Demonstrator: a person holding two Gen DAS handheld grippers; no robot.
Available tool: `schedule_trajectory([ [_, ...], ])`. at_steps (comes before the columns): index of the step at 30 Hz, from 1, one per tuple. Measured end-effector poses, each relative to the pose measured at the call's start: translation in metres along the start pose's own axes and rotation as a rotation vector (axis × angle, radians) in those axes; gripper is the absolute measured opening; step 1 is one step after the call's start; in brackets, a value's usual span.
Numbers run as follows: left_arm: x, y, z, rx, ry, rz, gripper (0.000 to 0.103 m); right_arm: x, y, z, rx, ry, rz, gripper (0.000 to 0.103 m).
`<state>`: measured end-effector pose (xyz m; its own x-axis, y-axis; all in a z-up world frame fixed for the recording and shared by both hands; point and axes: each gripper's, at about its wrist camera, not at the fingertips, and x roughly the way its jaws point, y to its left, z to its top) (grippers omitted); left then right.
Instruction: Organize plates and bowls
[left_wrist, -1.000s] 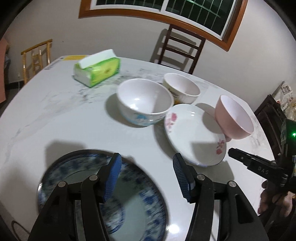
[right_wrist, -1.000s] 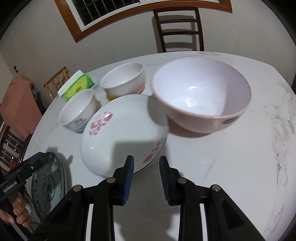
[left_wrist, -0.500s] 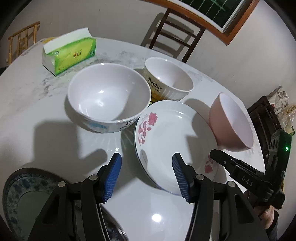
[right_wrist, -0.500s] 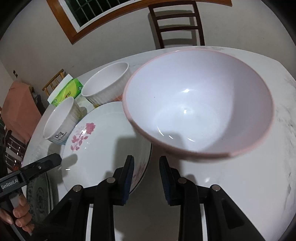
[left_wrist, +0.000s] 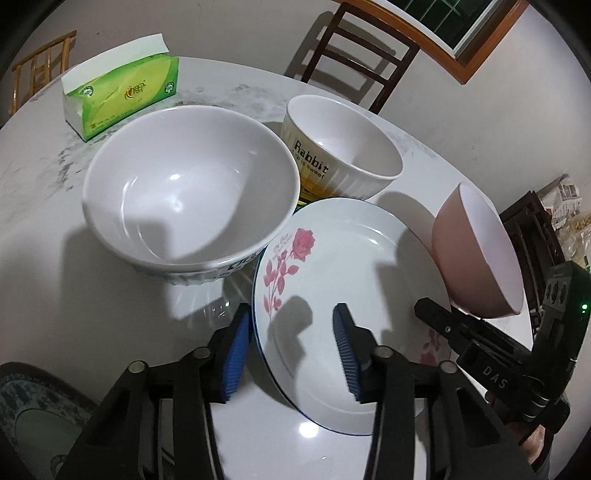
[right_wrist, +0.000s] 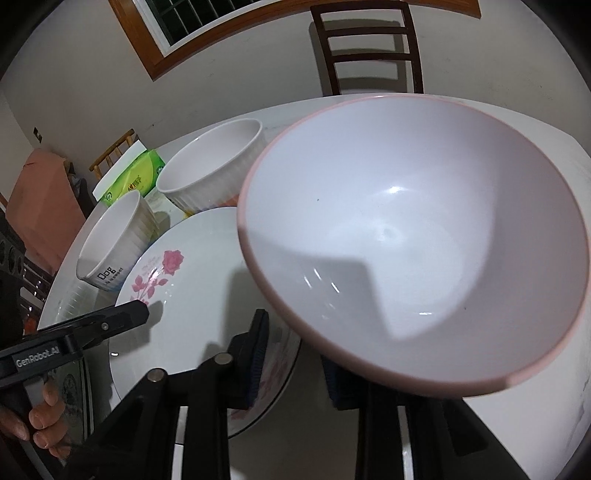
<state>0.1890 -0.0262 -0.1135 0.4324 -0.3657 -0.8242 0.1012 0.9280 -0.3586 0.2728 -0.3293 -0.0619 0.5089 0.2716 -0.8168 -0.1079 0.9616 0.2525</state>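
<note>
Left wrist view. Your left gripper (left_wrist: 291, 343) stands wide and empty, its blue pads either side of the near edge of the rose plate (left_wrist: 347, 280), one pad outside the rim, one over the plate's well. The plate lies flat on the marble table (left_wrist: 44, 206), partly under the large white bowl (left_wrist: 190, 188). Behind stands the ribbed bowl (left_wrist: 343, 147), printed "Rabbit / life is sweet". The pink bowl (left_wrist: 476, 254) is at the right, tilted, with your right gripper (left_wrist: 436, 314) beneath it, stamped "DAS". A green tissue pack (left_wrist: 122, 92) lies far left; its script is not legible. A blue patterned plate (left_wrist: 33, 421) is at the lower left.

Right wrist view. Your right gripper (right_wrist: 295, 358) has its pads narrow beneath the near rim of the pink bowl (right_wrist: 417, 236); whether they pinch the rim is hidden, so I cannot tell. The left tool reads "GenRobot.AI".

Handling, as a judgement: if you mean to lift the rose plate, push the left pads deeper over the rim before you squeeze, lift the near edge first, and clear the large white bowl. Keep the pink bowl off the plate meanwhile.
</note>
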Motion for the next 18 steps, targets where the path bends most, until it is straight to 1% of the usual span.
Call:
schedule_trajectory([
  [2,0.003,0.000,0.000,0.008,0.005,0.010,0.033,0.001,0.000,0.000,0.004,0.007,0.012,0.016],
  [3,0.004,-0.001,0.000,0.012,0.005,0.016,0.030,0.002,0.000,0.001,0.006,0.011,0.022,0.016],
  [6,0.004,0.001,-0.001,0.013,0.003,0.029,0.024,0.001,0.001,0.000,0.009,0.011,0.014,0.016],
  [10,0.005,0.003,-0.002,0.036,0.006,0.061,0.012,-0.002,0.002,-0.003,0.012,0.017,0.004,0.016],
  [18,-0.001,0.000,-0.014,0.060,0.018,0.056,0.011,-0.012,0.002,-0.015,0.022,0.032,-0.005,0.016],
])
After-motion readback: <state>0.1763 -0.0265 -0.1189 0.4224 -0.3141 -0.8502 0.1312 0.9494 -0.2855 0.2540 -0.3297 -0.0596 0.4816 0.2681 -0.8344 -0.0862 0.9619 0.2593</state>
